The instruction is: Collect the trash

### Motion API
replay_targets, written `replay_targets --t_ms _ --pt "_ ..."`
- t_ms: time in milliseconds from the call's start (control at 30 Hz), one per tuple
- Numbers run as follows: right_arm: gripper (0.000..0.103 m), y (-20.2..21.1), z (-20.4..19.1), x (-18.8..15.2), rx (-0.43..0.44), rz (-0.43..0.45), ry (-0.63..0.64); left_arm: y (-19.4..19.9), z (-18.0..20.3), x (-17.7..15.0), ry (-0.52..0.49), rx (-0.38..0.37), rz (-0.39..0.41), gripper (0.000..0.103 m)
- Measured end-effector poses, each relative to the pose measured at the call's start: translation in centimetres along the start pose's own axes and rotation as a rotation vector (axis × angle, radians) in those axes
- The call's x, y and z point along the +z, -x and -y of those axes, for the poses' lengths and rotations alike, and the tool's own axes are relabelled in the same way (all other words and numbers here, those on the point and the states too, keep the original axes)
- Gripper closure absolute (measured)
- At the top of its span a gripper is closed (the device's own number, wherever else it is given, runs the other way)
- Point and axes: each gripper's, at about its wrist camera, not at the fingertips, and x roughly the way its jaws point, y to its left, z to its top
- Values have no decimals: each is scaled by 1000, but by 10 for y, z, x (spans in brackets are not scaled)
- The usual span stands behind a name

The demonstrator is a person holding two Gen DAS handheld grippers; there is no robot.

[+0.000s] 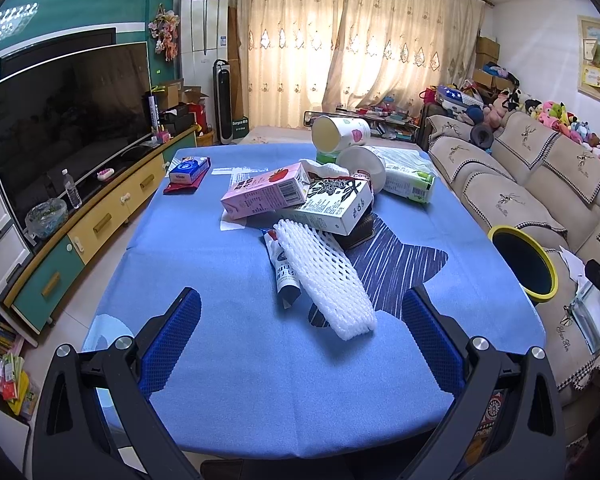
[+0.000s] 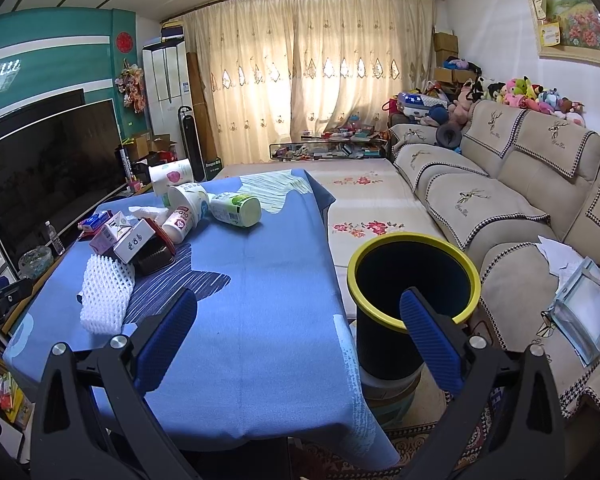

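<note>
Nothing appears collected yet — the trash lies in a heap on the blue table (image 1: 228, 280), and the bin (image 2: 414, 280), a dark cylinder with a yellow rim, stands on the floor just off the table's sofa-side edge. What shows of its inside is dark; I cannot see any item in it, though the bottom is hidden.

Taking the heap's pink carton (image 1: 266, 194) as the landmark: a white carton with black print (image 1: 332, 206) lies touching it on the sofa side, partly under it. A white foam net sleeve (image 1: 326, 278) lies nearer the camera than the pink carton, overlapping a crumpled blue-and-white wrapper (image 1: 286, 270). Beyond the pink carton sit a tipped white tub (image 1: 364, 166), a green-and-white container (image 1: 410, 184) on its side and a paper cup with a pink print (image 1: 340, 134). A blue tissue pack (image 1: 188, 172) lies apart, toward the TV side.

The left gripper (image 1: 300, 332) hovers over the near table edge with its jaws spread wide and nothing between them; the foam net is the closest piece to it. The right gripper (image 2: 300, 332) is likewise released and empty, one finger over the table, the other in front of the bin's rim.

By my reading the whole job remains — every piece has still to be lifted and dropped in the bin.
</note>
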Motion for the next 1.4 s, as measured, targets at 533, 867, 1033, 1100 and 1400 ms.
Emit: replay_targets --t_ms 533,867,1033,1100,1400 --pt "6 -1 1 -1 0 -2 0 -1 0 -1 -2 -1 -2 4" --pt "6 -14 -2 -8 5 -31 4 -2 -2 2 -1 11 7 4" --pt "6 -27 -7 -3 33 -71 -4 -10 -10 9 5 19 13 4" --pt "6 -33 -10 -2 50 -81 -5 -15 -12 12 9 18 9 4" --pt "6 -77 -35 13 117 -131 52 -48 -23 24 25 31 -22 4"
